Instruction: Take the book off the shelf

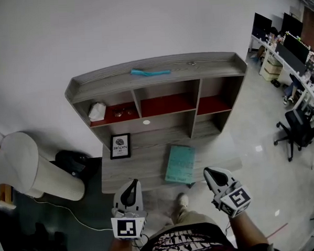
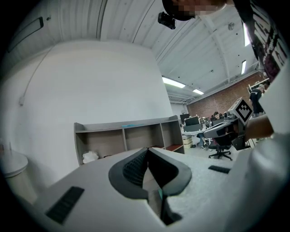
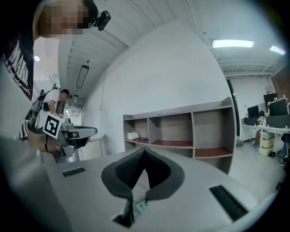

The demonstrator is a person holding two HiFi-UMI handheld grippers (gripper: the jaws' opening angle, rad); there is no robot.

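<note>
A teal book (image 1: 180, 164) lies flat on the grey desk (image 1: 143, 167), in front of the wooden shelf unit (image 1: 159, 70). The shelf's compartments (image 3: 181, 131) hold no book that I can see. My left gripper (image 1: 133, 183) hovers at the desk's near edge, left of the book, jaws shut (image 2: 147, 149) with nothing between them. My right gripper (image 1: 208, 172) is held to the right of the book, off the desk's corner, also shut (image 3: 145, 150) and empty. Neither gripper touches the book.
A teal strip (image 1: 150, 72) lies on the shelf's top. A white crumpled thing (image 1: 97, 111) sits in the left compartment, and a framed picture (image 1: 120, 146) stands on the desk. A white rounded seat (image 1: 33, 168) is at left; an office chair (image 1: 299, 128) at right.
</note>
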